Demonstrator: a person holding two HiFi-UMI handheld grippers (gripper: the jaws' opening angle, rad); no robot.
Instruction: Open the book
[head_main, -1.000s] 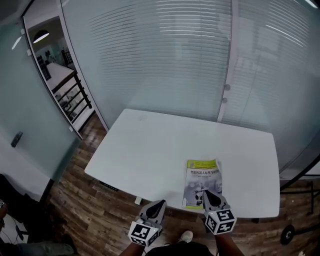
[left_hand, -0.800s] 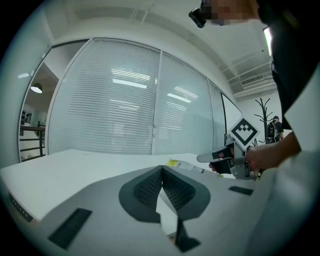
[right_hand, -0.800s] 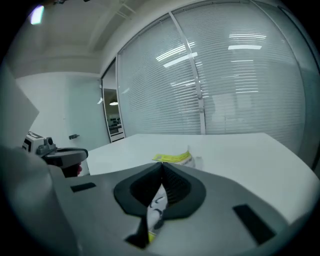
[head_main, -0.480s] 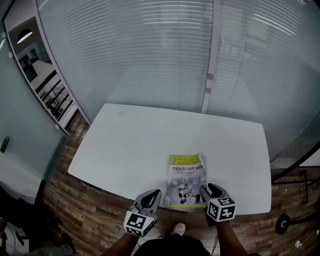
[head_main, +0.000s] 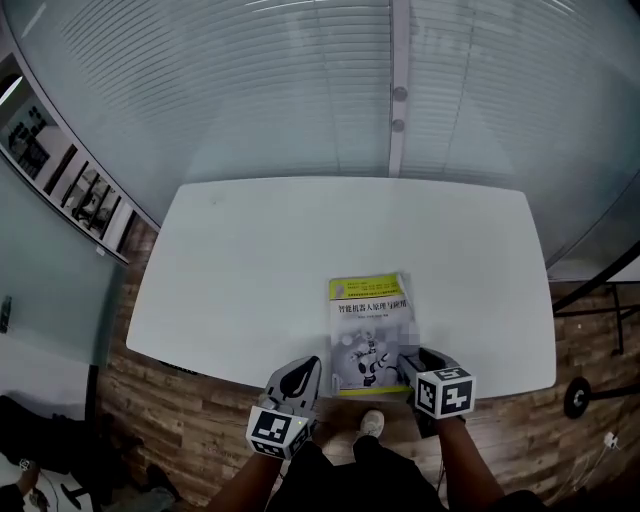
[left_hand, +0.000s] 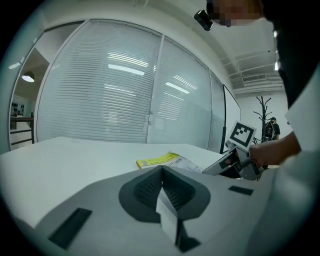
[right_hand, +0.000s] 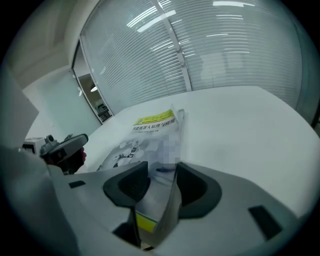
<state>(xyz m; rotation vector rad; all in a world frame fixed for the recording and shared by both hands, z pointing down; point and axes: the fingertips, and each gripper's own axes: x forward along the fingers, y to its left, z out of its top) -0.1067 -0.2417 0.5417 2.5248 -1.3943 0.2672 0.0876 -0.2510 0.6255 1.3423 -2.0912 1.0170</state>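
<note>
Right gripper has sunk, jaws just opening (book corner between them).

The only print that can be read stands on the cover of the book: one line of dark Chinese characters just below the yellow band at its top. It seems to read 智能机器人原理与应用, though the last characters are small and not certain. The same line shows slanted in the right gripper view. The finer print on the yellow band and lower on the cover is too small to read. The cube on the left gripper and the one on the right gripper bear black-and-white square markers, with no letters or numbers
</note>
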